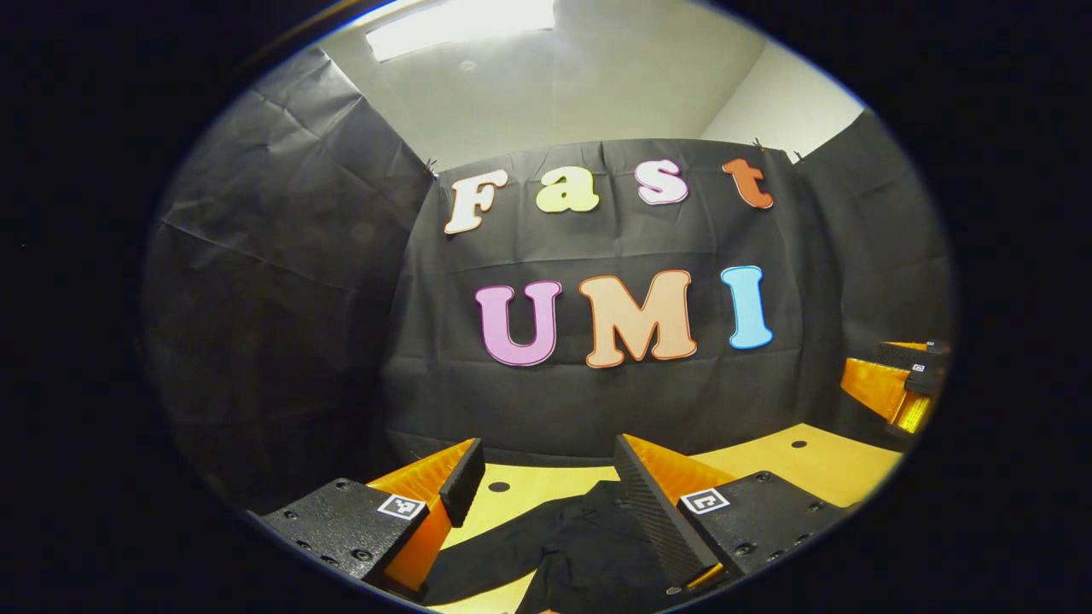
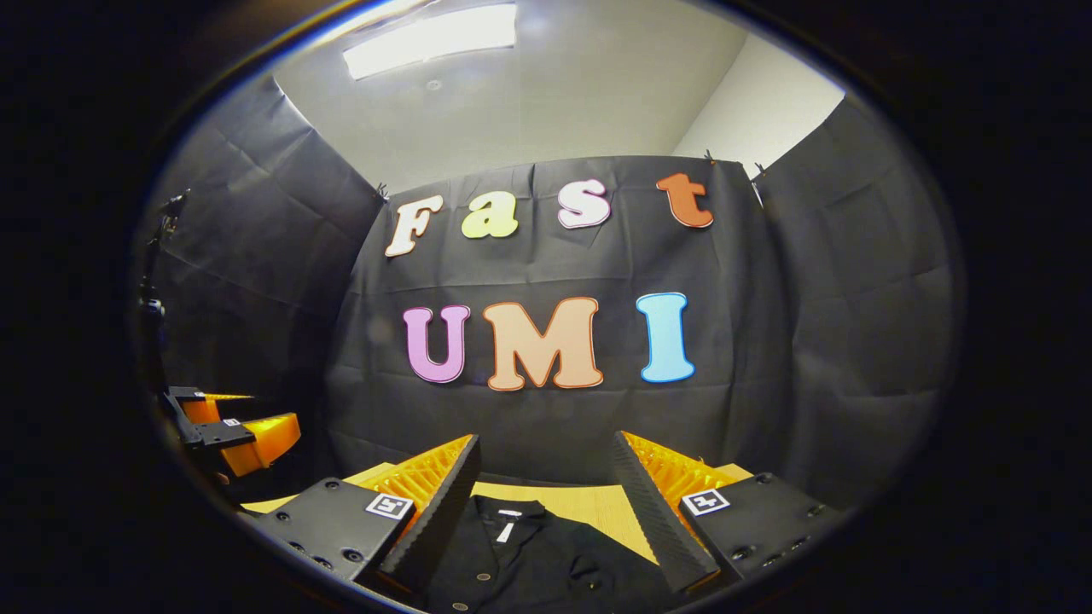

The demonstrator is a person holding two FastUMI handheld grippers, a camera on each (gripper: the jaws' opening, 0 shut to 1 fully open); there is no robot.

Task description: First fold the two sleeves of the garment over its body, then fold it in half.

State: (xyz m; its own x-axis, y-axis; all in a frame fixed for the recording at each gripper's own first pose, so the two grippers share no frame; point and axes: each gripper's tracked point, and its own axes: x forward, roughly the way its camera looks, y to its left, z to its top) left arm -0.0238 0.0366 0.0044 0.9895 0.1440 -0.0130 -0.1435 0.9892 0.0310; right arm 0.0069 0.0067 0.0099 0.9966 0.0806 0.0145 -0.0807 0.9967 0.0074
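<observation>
Above the dark garment (image 2: 529, 563) on the table (image 1: 819, 465), left gripper (image 1: 546, 490) and right gripper (image 2: 546, 495) both hang released, empty; suggest pinching one sleeve (image 1: 486, 554) at its cuff first.

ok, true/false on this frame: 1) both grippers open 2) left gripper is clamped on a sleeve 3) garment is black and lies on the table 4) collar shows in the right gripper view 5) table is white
1) Both grippers are open: true. The left gripper and right gripper each show their fingers spread, with nothing between them.
2) The left gripper is clamped on a sleeve: false. It is open above the garment and holds nothing.
3) The garment is black and lies on the table: true. It rests on the table.
4) The collar shows in the right gripper view: true. The collar and a buttoned front lie between the fingers.
5) The table is white: false. It is yellowish wood.
</observation>
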